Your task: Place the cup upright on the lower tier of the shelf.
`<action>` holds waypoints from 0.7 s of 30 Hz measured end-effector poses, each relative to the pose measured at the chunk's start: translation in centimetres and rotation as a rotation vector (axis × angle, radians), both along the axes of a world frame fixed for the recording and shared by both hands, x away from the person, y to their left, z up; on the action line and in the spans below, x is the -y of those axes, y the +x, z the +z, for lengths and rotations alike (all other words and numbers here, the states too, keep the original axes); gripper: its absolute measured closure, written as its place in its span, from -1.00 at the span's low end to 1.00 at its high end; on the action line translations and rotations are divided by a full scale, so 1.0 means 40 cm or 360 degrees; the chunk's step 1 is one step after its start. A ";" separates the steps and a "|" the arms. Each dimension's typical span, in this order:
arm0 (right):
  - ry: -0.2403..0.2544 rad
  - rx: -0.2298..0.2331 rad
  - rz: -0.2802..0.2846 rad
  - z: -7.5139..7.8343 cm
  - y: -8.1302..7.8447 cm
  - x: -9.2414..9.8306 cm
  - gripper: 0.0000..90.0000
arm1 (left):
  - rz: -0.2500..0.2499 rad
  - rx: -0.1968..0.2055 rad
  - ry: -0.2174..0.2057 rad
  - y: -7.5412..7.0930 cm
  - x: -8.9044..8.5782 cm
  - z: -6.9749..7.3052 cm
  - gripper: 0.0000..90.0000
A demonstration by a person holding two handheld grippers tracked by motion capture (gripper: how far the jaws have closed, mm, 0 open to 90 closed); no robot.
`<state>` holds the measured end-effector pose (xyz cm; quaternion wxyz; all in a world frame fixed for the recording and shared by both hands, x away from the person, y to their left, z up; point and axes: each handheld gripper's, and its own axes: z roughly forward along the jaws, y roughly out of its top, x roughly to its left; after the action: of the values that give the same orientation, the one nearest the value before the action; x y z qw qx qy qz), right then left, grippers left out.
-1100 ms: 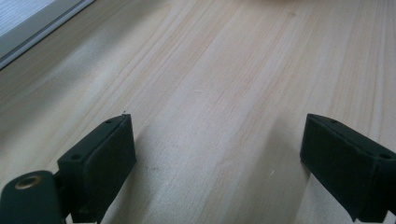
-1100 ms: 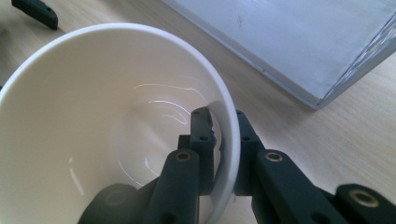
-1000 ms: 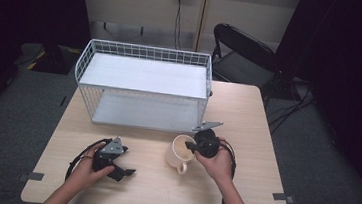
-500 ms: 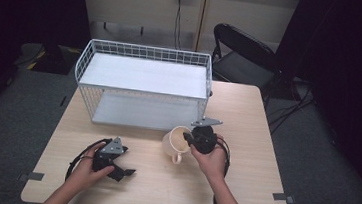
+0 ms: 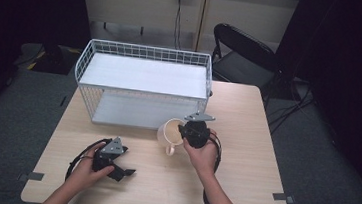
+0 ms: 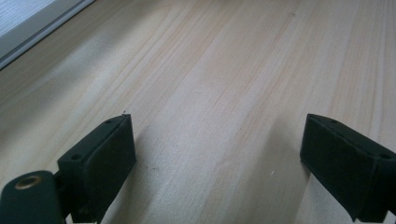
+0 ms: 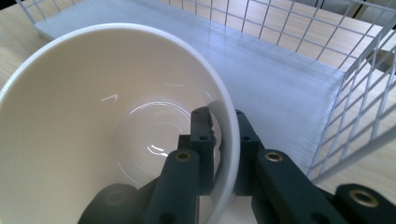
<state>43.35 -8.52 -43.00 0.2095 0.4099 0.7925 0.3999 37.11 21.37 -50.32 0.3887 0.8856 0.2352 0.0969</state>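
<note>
A cream mug [image 5: 170, 133] hangs tilted just in front of the white wire rack [image 5: 144, 76], its handle pointing down toward the table. My right gripper [image 5: 182, 132] is shut on the mug's rim. In the right gripper view one jaw sits inside the mug [image 7: 107, 112] and the other outside its wall, at the right gripper [image 7: 223, 126], with the rack's lower shelf [image 7: 280, 51] right behind. My left gripper [image 5: 123, 173] rests low on the table at the front left. Its jaws stand wide apart in the left gripper view [image 6: 219, 158], with bare wood between them.
The wooden table [image 5: 242, 173] has bare room at the right and front. The rack takes up the far half of the table, with a flat top shelf and an open front. A black folding chair [image 5: 244, 53] stands behind the table's far right corner.
My right gripper has carried the mug a little away from the person and leftward, closer to the rack's front. The left gripper has stayed put.
</note>
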 end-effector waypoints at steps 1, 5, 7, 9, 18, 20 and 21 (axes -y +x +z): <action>0.0014 0.0007 -0.0008 -0.001 0.002 -0.003 0.85 | 0.0000 -0.0001 -0.0001 0.000 0.000 0.000 -0.78; 0.0018 0.0025 -0.0028 -0.004 0.009 -0.022 0.85 | 0.0000 -0.0001 -0.0001 0.000 0.000 0.000 -0.78; 0.0021 0.0029 -0.0034 -0.007 0.011 -0.031 0.85 | -0.0008 0.0002 0.0011 0.001 -0.001 0.001 -0.78; 0.0017 0.0039 -0.0043 -0.009 0.014 -0.038 0.85 | -0.0008 0.0002 0.0010 0.001 -0.001 0.001 -0.78; 0.0048 0.0083 -0.0093 -0.013 0.022 -0.061 0.85 | -0.0006 0.0002 0.0009 0.001 -0.001 0.001 -0.78; 0.0051 0.0102 -0.0104 -0.013 0.023 -0.066 0.85 | 0.0000 0.0000 0.0000 0.000 0.000 0.000 -0.78; 0.0057 0.0111 -0.0116 -0.013 0.023 -0.069 0.85 | 0.0000 -0.0001 0.0000 0.000 0.000 0.000 -0.78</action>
<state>44.27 -5.75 -43.50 0.2440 0.4279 0.7621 0.4202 37.10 21.37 -50.32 0.3888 0.8856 0.2352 0.0966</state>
